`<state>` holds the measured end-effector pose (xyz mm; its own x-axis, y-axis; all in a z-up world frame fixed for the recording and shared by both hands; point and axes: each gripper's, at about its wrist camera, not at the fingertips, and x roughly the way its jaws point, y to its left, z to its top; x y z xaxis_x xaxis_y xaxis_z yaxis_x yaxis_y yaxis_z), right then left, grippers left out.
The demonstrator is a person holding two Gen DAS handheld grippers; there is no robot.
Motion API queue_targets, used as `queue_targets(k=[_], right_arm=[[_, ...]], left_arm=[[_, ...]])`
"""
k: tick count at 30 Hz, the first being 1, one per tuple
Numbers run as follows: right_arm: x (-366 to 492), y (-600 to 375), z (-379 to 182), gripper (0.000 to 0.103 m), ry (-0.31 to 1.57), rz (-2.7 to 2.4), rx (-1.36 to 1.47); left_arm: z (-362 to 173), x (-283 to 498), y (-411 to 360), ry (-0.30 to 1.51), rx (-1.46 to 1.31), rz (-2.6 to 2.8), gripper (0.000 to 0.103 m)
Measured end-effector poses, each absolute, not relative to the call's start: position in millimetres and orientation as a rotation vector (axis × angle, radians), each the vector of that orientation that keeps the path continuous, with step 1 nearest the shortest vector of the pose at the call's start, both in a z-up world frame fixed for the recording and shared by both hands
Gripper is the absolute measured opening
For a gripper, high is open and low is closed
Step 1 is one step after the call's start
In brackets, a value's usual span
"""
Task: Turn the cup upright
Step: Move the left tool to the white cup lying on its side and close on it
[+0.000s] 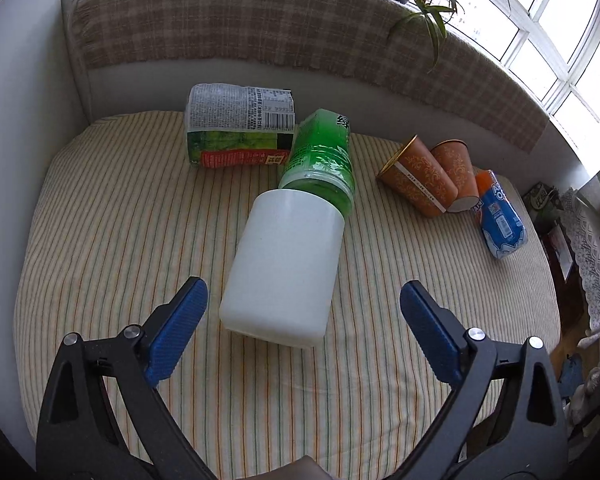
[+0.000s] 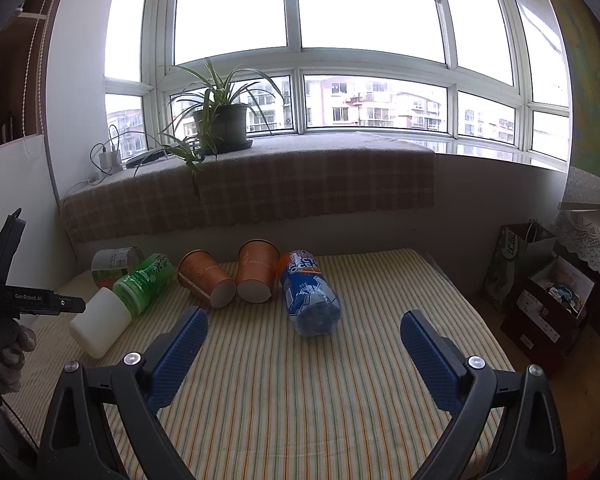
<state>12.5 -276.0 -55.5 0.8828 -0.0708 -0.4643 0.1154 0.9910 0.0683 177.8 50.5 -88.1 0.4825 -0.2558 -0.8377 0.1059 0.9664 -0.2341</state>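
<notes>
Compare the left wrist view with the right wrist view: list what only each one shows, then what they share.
Only the left wrist view: the left gripper from behind, open, its blue pads flanking the white bottle.

Only the right wrist view: the right gripper, open over bare cloth; buildings beyond the window; a paper bag on the floor.

Both: the striped cloth, white bottle, green bottle, two orange cups, blue bottle and potted plant.

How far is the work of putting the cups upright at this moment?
Nothing looks done: both orange cups lie on their sides on the striped cloth, beside the blue bottle. In hand: nothing; the left gripper is open around the white jar, the right gripper open and empty. All flipping is left.
</notes>
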Motion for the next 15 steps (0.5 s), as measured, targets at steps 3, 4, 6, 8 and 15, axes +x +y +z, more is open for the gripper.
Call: queue_targets(k=[3, 4, 6, 8, 15], right_arm=[[11.7, -277.6, -58.1, 0.099, 0.487, -0.100, 0.098], [11.6, -278.0, -59.1, 0.099, 0.488, -0.103, 0.098], [11.2, -279.4, -60.1, 0.099, 0.490, -0.108, 0.102], [11.3, -280.9, -60.8, 0.099, 0.491, -0.112, 0.108], [12.9, -283.6, -62.6, 0.099, 0.497, -0.118, 0.112]], left_arm=[[-93.5, 192.4, 52.4, 1.090, -0.157, -0.222, 0.094], [-94.7, 197.2, 54.0, 1.105, -0.161, -0.224, 0.094], [-99.4, 206.3, 53.6, 1.148, -0.149, -0.231, 0.094], [-105.3, 214.1, 50.6, 1.186, -0.129, -0.246, 0.094], [-122.2, 226.1, 38.4, 1.249, -0.078, -0.270, 0.092]])
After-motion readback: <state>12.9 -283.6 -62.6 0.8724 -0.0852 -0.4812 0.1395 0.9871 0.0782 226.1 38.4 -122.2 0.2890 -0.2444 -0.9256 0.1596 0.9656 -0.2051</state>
